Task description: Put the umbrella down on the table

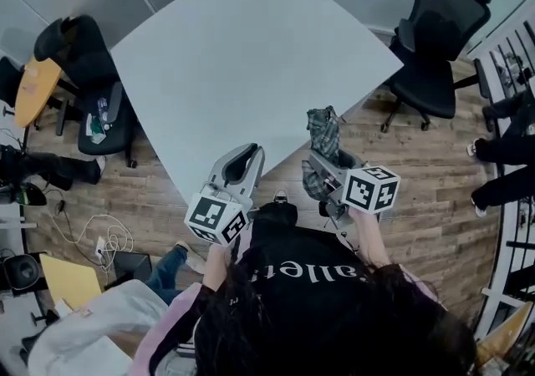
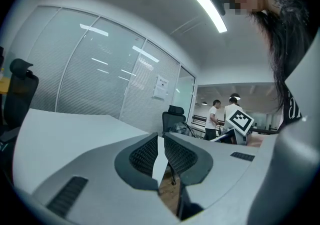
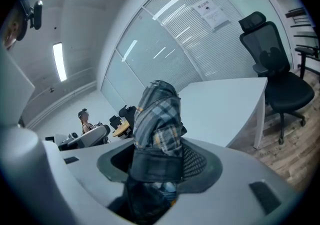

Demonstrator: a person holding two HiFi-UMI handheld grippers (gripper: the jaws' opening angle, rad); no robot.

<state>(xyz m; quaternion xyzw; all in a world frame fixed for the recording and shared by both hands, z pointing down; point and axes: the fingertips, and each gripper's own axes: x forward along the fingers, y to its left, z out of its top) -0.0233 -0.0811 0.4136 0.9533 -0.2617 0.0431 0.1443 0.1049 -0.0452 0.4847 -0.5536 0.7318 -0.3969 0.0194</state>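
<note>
Folded plaid umbrella [image 3: 157,119], clamped across its strapped middle in the right claw [image 3: 161,164]. Stands roughly upright in the air, just at the near edge of the bench [image 1: 251,57]. Probably light, with soft, slippery fabric over a stiff core. Best gripped at the bound waist, as here, not by the loose folds. Likely to roll unless laid down flat. Left claw [image 2: 160,155] drawn together, holding nothing.
</note>
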